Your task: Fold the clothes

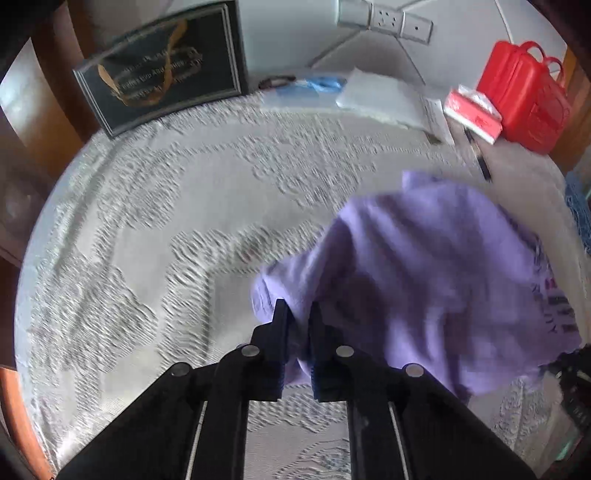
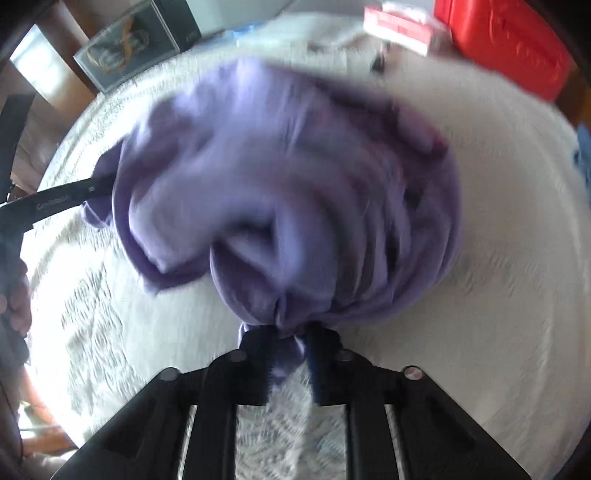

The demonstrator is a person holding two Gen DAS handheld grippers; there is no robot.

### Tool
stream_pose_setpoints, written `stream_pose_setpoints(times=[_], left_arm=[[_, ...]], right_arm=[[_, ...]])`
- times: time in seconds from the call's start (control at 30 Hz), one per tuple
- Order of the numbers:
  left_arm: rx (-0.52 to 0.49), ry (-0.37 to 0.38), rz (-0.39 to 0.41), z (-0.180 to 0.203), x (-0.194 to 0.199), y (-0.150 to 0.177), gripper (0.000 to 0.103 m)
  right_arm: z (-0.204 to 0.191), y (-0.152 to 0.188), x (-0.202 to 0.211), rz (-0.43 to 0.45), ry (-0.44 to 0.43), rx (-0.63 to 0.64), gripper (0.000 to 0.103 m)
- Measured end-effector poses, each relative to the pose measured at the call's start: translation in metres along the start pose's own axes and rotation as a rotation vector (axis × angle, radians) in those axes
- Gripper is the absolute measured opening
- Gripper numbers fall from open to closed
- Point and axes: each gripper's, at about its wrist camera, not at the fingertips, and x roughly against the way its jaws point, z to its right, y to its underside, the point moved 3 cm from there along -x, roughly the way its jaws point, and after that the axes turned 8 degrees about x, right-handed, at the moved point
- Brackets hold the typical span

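A lilac garment hangs bunched above a white embossed bedspread. My left gripper is shut on one edge of the garment, which drapes away to the right. In the right wrist view my right gripper is shut on a gathered bunch of the same garment, which balloons out in front of it. The left gripper shows there at the left, holding the garment's far side. Both views are motion-blurred.
A dark framed plaque leans at the back left. A red bag, a red-and-white box, white paper packets and a pen lie at the back right. A wall socket is behind.
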Motion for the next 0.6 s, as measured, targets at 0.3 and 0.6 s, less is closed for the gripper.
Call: stream_pose_setpoints(times=[0.3, 0.6], left_arm=[[0.077, -0.011, 0.322, -0.06, 0.152, -0.107, 0.01], [-0.017, 0.093, 0.141, -0.035, 0.119, -0.053, 0.093]], right_arm=[[0.058, -0.095, 0.227, 0.562, 0.173, -0.016, 0.009], [0.083, -0.012, 0.222, 0.38, 0.191, -0.1, 0.016]])
